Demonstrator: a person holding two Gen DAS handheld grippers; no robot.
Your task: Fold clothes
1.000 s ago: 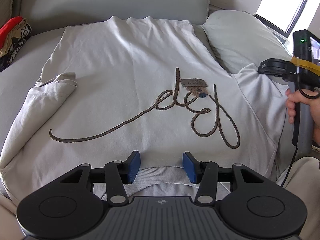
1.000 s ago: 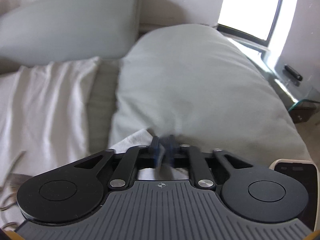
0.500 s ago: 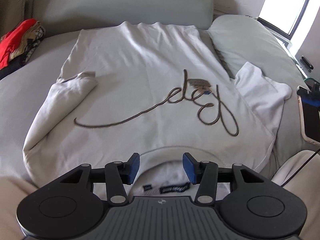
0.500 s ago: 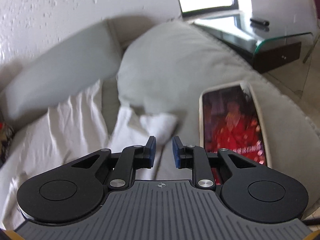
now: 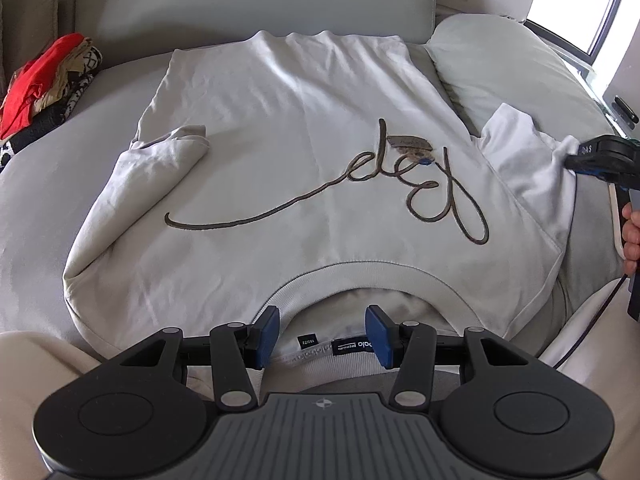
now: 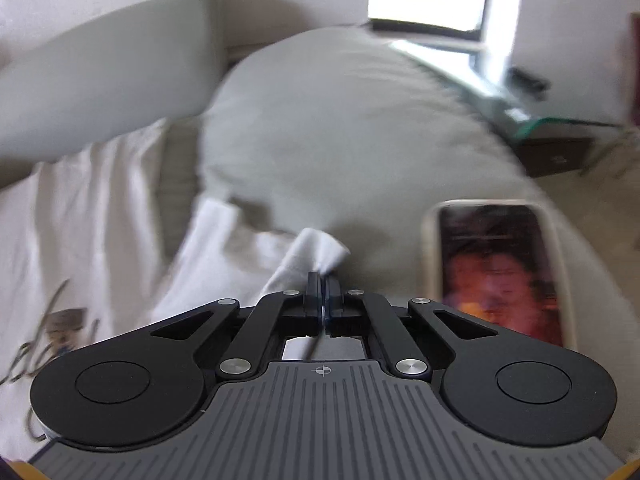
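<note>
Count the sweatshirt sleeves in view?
2. One sleeve lies folded inward over the sweatshirt body, on the left of the left wrist view. The other sleeve lies out toward the pillow, its cuff pinched in the right gripper.

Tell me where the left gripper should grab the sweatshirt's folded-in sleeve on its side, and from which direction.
Grip the sleeve at its cuff end, probably from above and the outer side. That end lies loose on top of the sweatshirt, bunched into a raised ridge the open left gripper can close over. The right gripper has just closed on the opposite sleeve's cuff.
</note>
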